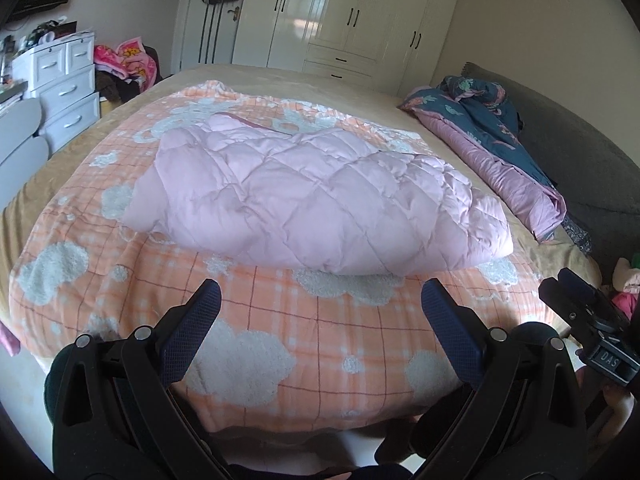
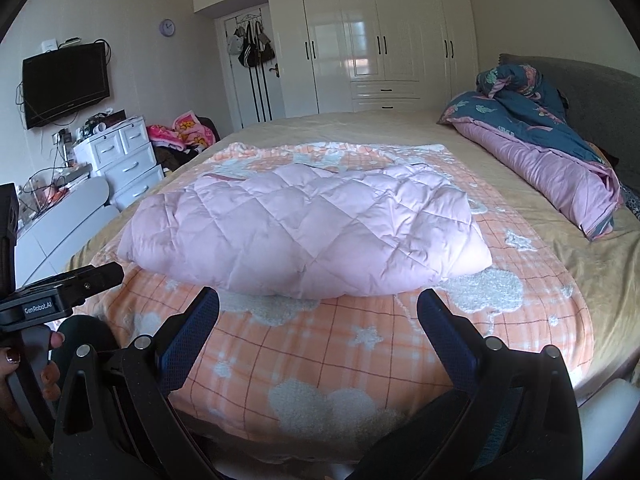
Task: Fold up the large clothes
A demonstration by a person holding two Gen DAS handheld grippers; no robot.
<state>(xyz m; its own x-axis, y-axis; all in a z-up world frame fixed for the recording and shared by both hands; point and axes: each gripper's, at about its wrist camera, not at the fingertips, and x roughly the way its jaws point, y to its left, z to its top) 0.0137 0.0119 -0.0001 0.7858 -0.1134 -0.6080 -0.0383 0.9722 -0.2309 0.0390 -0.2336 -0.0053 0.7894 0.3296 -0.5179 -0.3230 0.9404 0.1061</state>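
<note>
Pink quilted coat [image 1: 316, 196] sits folded mid-bed on the cloud blanket [image 1: 280, 328]. Left gripper [image 1: 320, 300] and right gripper [image 2: 318, 308] both hang released, jaws spread. It's puffy, so it'll probably spring back open if grabbed shallow.

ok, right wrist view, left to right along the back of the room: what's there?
TV → white drawers → pink blanket pile → bags hanging on the door → white wardrobe → blue and purple quilt.
</note>
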